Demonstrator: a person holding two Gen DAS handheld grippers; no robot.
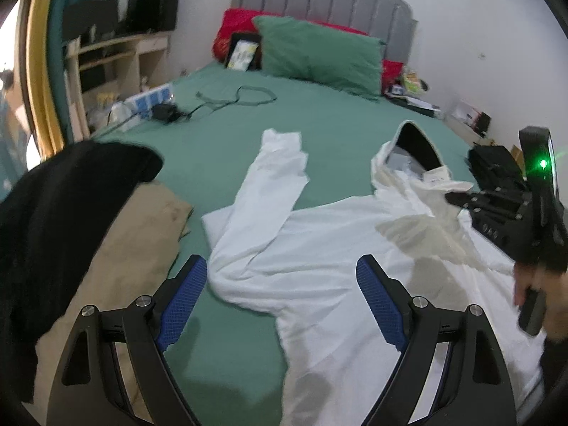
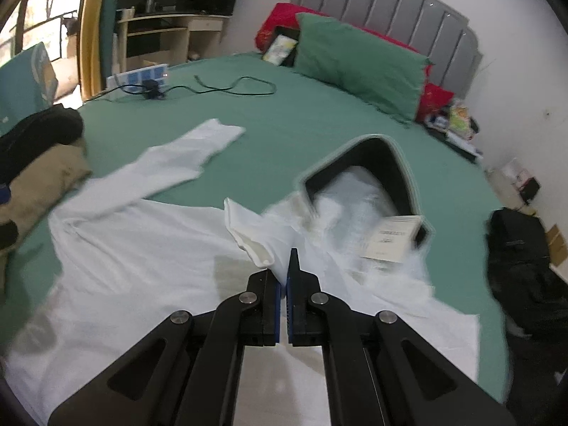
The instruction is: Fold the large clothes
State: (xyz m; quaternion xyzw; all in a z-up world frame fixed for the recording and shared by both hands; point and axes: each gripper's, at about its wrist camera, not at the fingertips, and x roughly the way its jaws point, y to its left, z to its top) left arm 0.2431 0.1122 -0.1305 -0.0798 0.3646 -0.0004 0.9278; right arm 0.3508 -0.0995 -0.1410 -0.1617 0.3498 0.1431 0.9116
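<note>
A white hooded sweatshirt (image 1: 330, 266) lies flat on the green bed, its hood with dark lining (image 1: 419, 149) pointing at the headboard. Its left sleeve (image 1: 269, 181) stretches up the bed. My left gripper (image 1: 282, 280) is open and empty, hovering above the shirt's left side. My right gripper (image 2: 283, 273) is shut on the cuff of the right sleeve (image 2: 252, 238), held over the chest; it also shows in the left wrist view (image 1: 458, 198). The whole shirt (image 2: 142, 266) and its hood (image 2: 365, 177) show in the right wrist view.
A black garment (image 1: 64, 213) on a tan one (image 1: 142, 245) is piled at the bed's left edge. A green pillow (image 1: 319, 53), red pillows, a tablet (image 1: 243, 51) and a charger cable (image 1: 234, 99) lie near the headboard. A black bag (image 2: 522, 266) stands right of the bed.
</note>
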